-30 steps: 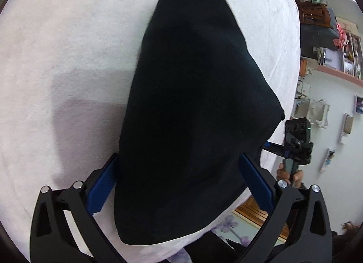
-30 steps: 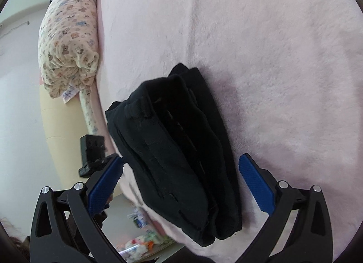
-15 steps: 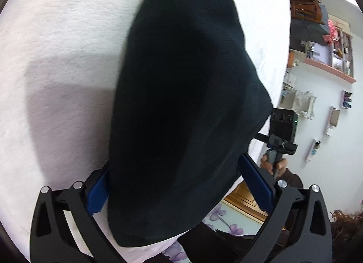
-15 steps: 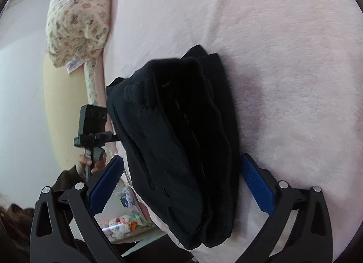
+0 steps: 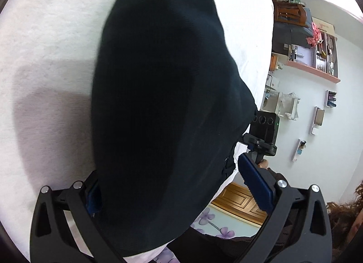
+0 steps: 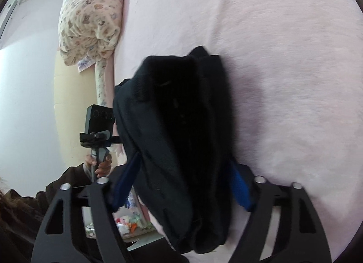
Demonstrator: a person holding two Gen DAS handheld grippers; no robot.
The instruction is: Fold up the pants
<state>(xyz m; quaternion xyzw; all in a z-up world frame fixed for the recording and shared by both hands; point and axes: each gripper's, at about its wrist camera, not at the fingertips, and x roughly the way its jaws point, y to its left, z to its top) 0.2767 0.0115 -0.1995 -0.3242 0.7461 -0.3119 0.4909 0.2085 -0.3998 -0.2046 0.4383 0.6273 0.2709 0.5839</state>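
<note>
The black pants (image 5: 163,104) lie folded into a thick bundle on the pale pink bed cover (image 5: 45,35). My left gripper (image 5: 168,167) straddles one end of it, open. Its right pad (image 5: 254,185) stands off the cloth and its left pad is mostly hidden behind it. From the other end, my right gripper (image 6: 185,160) has the pants (image 6: 181,138) between its jaws, which are closing. Both blue pads (image 6: 127,181) touch the sides of the bundle. Each view shows the other gripper's body past the bed edge, held by a hand (image 6: 102,165).
A floral pillow (image 6: 90,17) lies at the far left of the bed, against a cream headboard. The bed cover (image 6: 283,81) stretches wide to the right of the pants. Beyond the bed edge are wall shelves (image 5: 317,58) with clutter and a wooden panel (image 5: 240,201) below.
My right gripper's jaws have narrowed from wide apart onto the sides of the pants, and its wrist has rolled. My left gripper has slid slightly along the bundle, still wide.
</note>
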